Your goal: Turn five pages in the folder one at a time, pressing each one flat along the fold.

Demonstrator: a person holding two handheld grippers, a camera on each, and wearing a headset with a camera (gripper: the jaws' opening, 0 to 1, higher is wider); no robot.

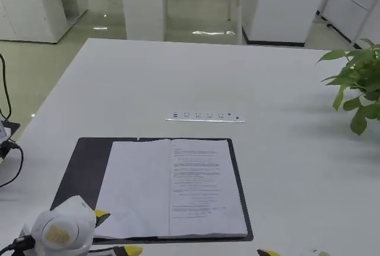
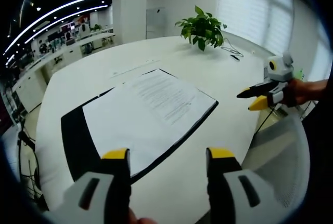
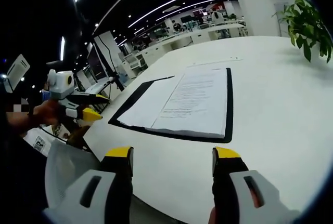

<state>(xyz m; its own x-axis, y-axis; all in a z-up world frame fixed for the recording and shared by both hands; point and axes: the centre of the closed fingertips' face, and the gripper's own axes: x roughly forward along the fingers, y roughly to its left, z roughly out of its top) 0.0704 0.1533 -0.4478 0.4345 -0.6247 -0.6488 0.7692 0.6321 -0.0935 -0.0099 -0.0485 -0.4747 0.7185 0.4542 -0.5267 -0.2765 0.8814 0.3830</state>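
**Both grippers wide and empty, folder open just ahead**

Nearest the person, the left gripper and the right gripper hover at the near edge of the table. Each has its jaws spread wide with nothing between them, and neither touches the paper.

Just beyond them the folder lies open and flat, its dark cover showing around the sheets. A blank left page and a printed right page meet at the fold.

The sheets look thin, light and limp. They will likely buckle if pushed, and two may cling together. The best hold is probably the outer near corner of the right page, peeling up the top sheet alone with a light pinch. A hard pull could crease it or tear it at the binding. The folder itself seems light and may skid on the smooth tabletop, so the pressing along the fold should be gentle, perhaps with the other gripper steadying the cover.

Past the folder's far edge, and apart from it, a socket strip sits in the table. A plant stands well off to the right, and cables hang beside the left edge. Nothing lies in the arc a turning page would sweep.
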